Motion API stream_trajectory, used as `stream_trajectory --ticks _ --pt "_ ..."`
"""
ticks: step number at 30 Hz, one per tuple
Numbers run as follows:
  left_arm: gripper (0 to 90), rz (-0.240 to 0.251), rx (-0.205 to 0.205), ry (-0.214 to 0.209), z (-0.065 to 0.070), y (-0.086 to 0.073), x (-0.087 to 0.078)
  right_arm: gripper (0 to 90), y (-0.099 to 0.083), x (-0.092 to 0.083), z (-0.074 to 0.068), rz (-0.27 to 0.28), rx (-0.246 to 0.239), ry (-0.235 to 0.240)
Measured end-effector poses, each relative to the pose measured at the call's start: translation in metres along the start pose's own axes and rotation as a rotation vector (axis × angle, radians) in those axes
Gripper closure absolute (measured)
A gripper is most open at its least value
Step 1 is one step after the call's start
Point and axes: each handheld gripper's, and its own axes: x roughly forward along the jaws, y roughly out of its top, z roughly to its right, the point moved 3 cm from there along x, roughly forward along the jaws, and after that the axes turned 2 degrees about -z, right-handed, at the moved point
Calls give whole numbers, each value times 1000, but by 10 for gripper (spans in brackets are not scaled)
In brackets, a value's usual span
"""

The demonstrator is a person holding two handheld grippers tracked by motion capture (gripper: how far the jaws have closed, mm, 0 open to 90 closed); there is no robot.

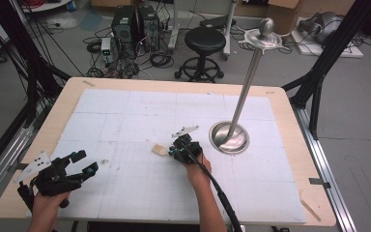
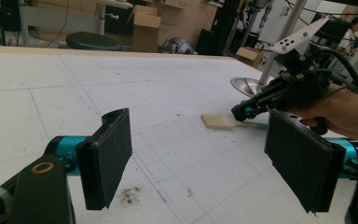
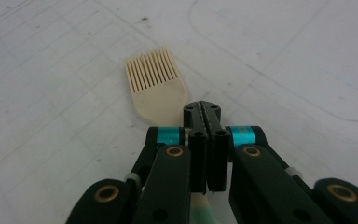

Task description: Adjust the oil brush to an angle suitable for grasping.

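A brush with a cream comb-like head (image 3: 156,86) and a pale green handle is at the middle of the white mat, its head (image 1: 159,149) pointing left. My right gripper (image 1: 173,151) is shut on the handle just behind the head, with the jaws (image 3: 202,109) pressed together around it. From the left gripper view the brush (image 2: 218,121) sticks out level from the right gripper (image 2: 240,112), low over the mat; I cannot tell if it touches. My left gripper (image 1: 87,162) rests near the front left, its jaws (image 2: 205,158) wide open with nothing between them.
A metal pole with a round base (image 1: 229,137) stands right of the right hand. The white gridded mat (image 1: 125,116) covers most of the wooden table. A dark smudge (image 2: 129,196) lies near the left gripper. A stool (image 1: 204,41) and computers stand beyond the table.
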Motion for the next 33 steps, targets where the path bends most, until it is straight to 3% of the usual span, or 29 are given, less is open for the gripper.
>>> stream_trajectory --ticks 6,20,24,28,30,31,33 --pt "236 2 -1 3 0 0 0 894 -2 -1 -10 -11 -9 47" --pt "239 -6 3 0 0 0 0 894 -11 1 -61 -15 -117 238" --pt "240 -7 2 2 0 0 1 893 -15 -2 -69 -9 -131 267" --pt "240 -8 4 1 0 0 0 892 -18 -13 -68 31 -125 255" --pt "240 -10 5 2 0 -1 0 892 -22 -26 -61 79 -100 235" --pt "240 -13 7 2 0 -1 1 892 -29 -40 -52 119 -73 204" --pt "240 -13 6 0 1 -1 1 892 -34 -47 -47 131 -60 190"
